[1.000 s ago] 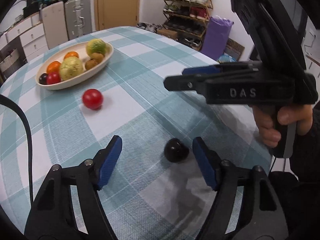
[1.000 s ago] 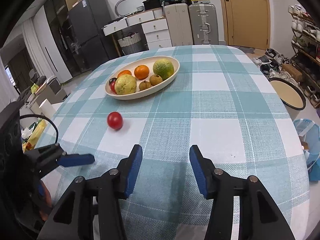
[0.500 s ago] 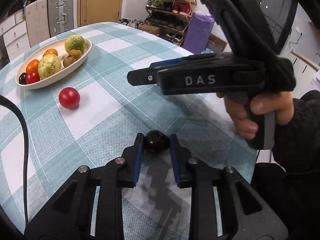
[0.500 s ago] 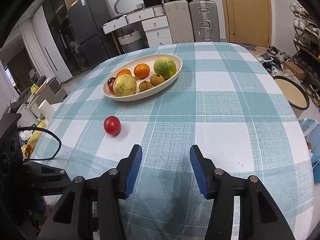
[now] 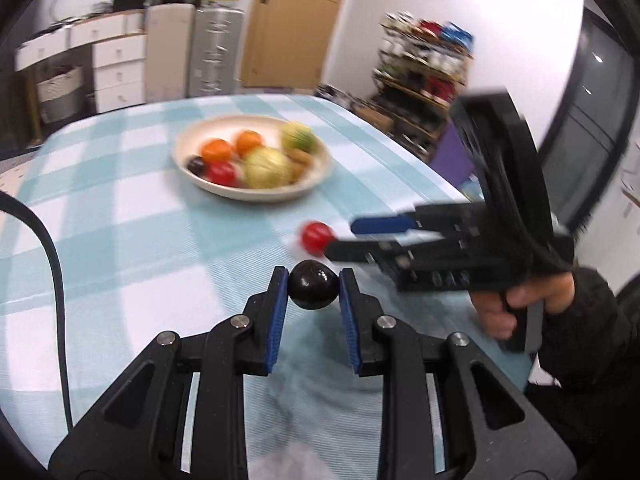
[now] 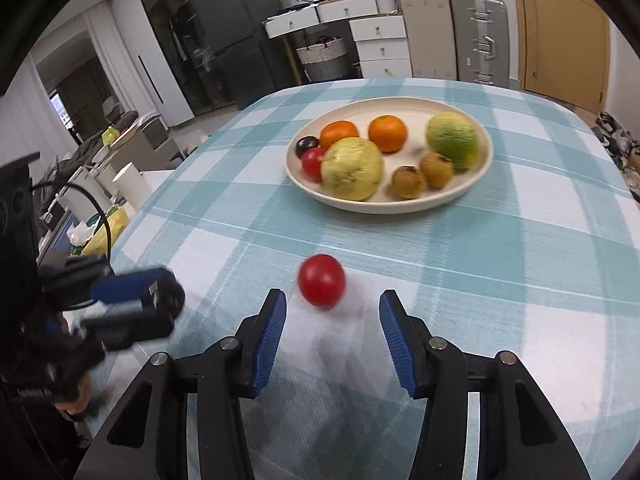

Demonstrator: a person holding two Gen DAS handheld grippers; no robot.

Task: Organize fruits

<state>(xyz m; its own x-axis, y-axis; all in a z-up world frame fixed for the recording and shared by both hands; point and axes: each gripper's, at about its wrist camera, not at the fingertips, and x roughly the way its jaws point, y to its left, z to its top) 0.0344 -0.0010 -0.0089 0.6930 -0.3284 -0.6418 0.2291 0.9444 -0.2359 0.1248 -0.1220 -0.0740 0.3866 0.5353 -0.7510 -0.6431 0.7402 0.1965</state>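
We hold a dark plum (image 5: 313,285) clamped in our left gripper (image 5: 313,292), above the checked surface (image 5: 140,240). Our right gripper (image 6: 332,320), jaws wide, nears the red tomato (image 6: 321,280). Carry steadily to the fruit bowl (image 5: 320,176); release low.

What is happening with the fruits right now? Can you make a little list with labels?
left tool: shut on the dark round fruit
right tool: open, just short of the red fruit
red fruit: alone on the checked tablecloth
bowl: holds two oranges, two big yellow-green fruits, two small brown ones, one red, one dark
left to do: two loose fruits into the bowl
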